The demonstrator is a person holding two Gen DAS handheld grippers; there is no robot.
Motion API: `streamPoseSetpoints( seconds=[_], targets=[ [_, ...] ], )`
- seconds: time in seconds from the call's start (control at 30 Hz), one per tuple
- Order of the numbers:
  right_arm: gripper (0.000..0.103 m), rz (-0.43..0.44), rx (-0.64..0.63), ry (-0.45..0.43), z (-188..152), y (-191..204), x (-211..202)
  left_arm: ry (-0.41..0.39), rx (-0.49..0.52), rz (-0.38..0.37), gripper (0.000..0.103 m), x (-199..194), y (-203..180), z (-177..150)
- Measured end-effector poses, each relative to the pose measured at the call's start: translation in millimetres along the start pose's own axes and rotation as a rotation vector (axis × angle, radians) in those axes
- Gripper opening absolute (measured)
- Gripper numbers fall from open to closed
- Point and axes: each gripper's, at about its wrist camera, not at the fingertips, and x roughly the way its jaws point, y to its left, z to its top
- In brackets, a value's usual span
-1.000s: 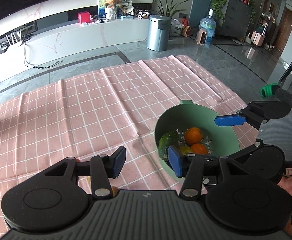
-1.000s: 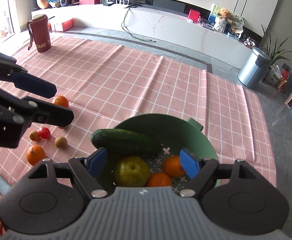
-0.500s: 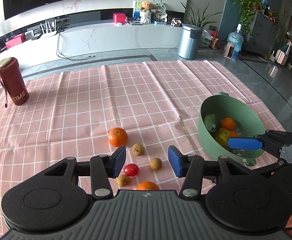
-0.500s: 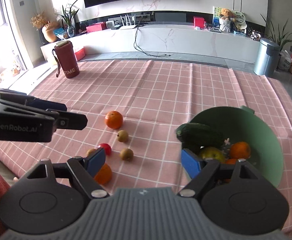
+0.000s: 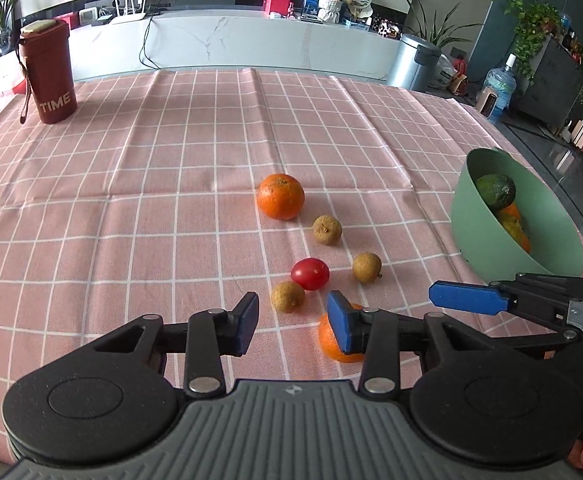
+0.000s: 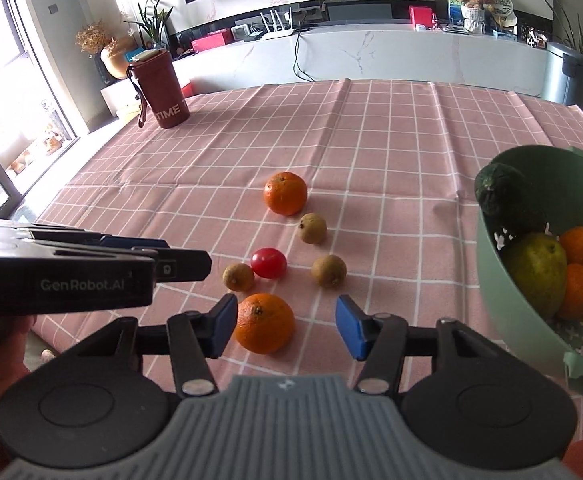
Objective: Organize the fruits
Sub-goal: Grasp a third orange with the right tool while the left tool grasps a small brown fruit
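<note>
Two claws hover over the fruit left on the bench (image 5: 131,208), its pink checked cloth backed by a living room. Ahead right, the green colander bowl (image 6: 491,280) holds fruit. Just before the right claw (image 6: 286,326), between its closing, not-yet-touching pads, sits the near orange (image 6: 265,322). Beside it, the left claw (image 5: 292,322), empty, jaws also closing, points nearest the lowest longan (image 5: 287,297).
</note>
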Motion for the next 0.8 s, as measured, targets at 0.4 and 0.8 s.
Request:
streamPoseSetpoints(
  seconds=[0.4, 0.8],
  targets=[
    [0.049, 0.037, -0.099, 0.096, -1.8, 14.4, 34.4, 0.062, -0.112, -0.036, 0.040, 20.0, 23.2, -4.2],
    [0.040, -0.028, -0.042, 0.139, -4.3, 7.6, 39.2, 0.072, -0.045, -0.027, 0.040, 35.5, 11.8, -0.6]
  ],
)
